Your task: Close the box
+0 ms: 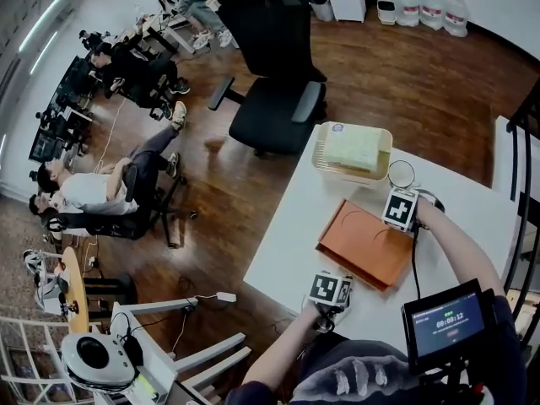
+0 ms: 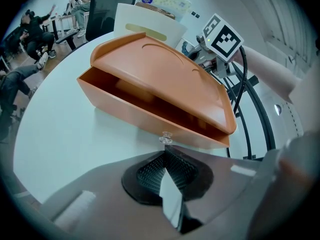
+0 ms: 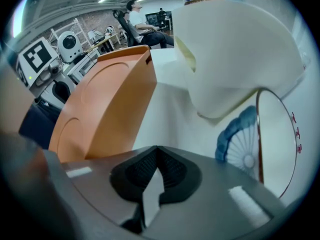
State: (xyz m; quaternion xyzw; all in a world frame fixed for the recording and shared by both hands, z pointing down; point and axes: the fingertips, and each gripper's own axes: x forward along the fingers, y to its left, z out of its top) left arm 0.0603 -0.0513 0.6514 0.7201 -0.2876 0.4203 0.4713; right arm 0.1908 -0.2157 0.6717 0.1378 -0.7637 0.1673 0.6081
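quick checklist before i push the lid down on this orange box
1. Lid seated on base: not ok. The lid is ajar, with a gap along the front.
2. Left gripper free: ok. Jaws together and empty, just short of the clear knob.
3. Right gripper free: ok. Jaws together and empty.
4. Lid top clear: ok. Nothing lies on it.
5. Contents below the rim: cannot tell. The inside is in shadow.
6. Orange box fully on the table: ok.

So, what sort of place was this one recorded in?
Most likely a shared office or lab workroom: a black mesh swivel chair on the brown wooden floor, seated people by a row of dark computer monitors, and clear plastic water jugs by the wall.
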